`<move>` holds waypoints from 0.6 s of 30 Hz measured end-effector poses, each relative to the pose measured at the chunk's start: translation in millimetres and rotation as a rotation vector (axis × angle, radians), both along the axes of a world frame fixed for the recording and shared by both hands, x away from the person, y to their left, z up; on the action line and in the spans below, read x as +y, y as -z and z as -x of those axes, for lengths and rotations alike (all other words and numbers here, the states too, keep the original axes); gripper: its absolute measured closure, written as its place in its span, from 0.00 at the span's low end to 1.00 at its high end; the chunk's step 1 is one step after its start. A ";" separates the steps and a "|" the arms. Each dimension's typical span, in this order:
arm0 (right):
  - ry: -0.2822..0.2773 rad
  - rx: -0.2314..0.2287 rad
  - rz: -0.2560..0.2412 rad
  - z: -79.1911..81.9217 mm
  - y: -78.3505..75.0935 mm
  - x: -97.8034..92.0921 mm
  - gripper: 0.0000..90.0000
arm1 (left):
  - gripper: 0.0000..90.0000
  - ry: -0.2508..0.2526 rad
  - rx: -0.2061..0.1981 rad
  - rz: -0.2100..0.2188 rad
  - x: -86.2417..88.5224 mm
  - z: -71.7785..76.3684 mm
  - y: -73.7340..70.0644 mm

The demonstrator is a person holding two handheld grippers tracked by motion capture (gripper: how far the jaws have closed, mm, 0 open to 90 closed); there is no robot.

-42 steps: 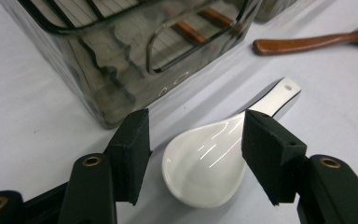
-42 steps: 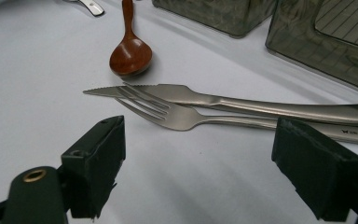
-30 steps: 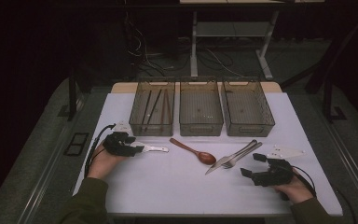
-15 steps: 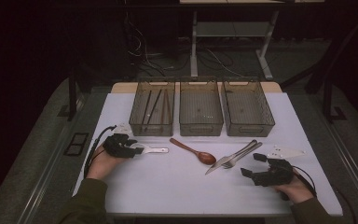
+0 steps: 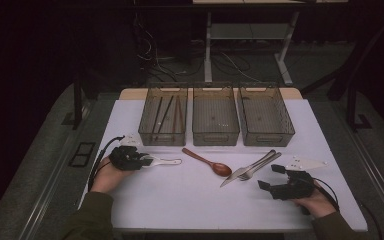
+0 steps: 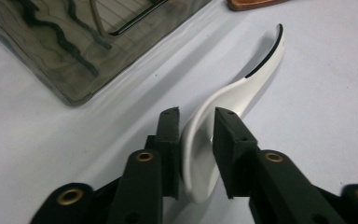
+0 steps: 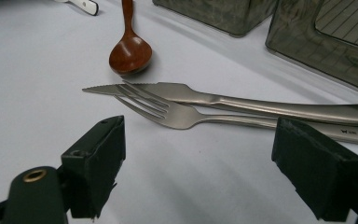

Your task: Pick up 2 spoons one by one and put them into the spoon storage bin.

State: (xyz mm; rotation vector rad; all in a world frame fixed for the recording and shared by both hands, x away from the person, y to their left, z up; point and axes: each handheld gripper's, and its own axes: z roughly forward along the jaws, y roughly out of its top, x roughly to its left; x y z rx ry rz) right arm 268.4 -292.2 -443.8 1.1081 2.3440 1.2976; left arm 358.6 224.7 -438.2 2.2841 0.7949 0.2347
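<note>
A white ceramic spoon (image 5: 166,161) lies on the white table (image 5: 180,200) at the left, and its bowl (image 6: 200,154) stands between the jaws of my left gripper (image 6: 197,114), which is shut on it; its handle (image 6: 265,60) points away. In the high view the left gripper (image 5: 139,160) rests low on the table. A wooden spoon (image 5: 207,162) lies mid-table. A steel knife (image 7: 242,102) and fork (image 7: 177,116) lie side by side just ahead of my right gripper (image 7: 205,135), which is wide open and holds nothing. That right gripper (image 5: 271,176) sits near the front right.
Three smoky clear bins stand in a row at the back: the left bin (image 5: 164,132) holds dark chopsticks, beside it stand the middle bin (image 5: 215,135) and the right bin (image 5: 267,137). A corner of the left bin (image 6: 74,70) is close to the left gripper.
The left gripper has edged slightly toward the near side with the white spoon between its jaws. The right gripper and the other cutlery have not moved.
</note>
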 end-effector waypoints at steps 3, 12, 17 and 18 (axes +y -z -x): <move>-0.001 0.000 0.000 0.0 0.0 0.1 0.19 | 0.83 0.012 -0.010 -0.002 0.4 1.8 -1.1; -0.001 0.000 0.002 -0.1 -0.1 0.2 0.19 | 0.89 0.034 -0.010 0.007 0.8 3.7 -2.3; 0.000 0.000 0.001 0.1 -0.3 0.2 0.19 | 0.89 0.032 -0.010 0.010 -0.1 4.4 -2.6; 0.000 -0.001 0.001 0.1 -0.4 0.2 0.19 | 0.89 0.037 -0.010 0.010 -0.1 4.0 -2.7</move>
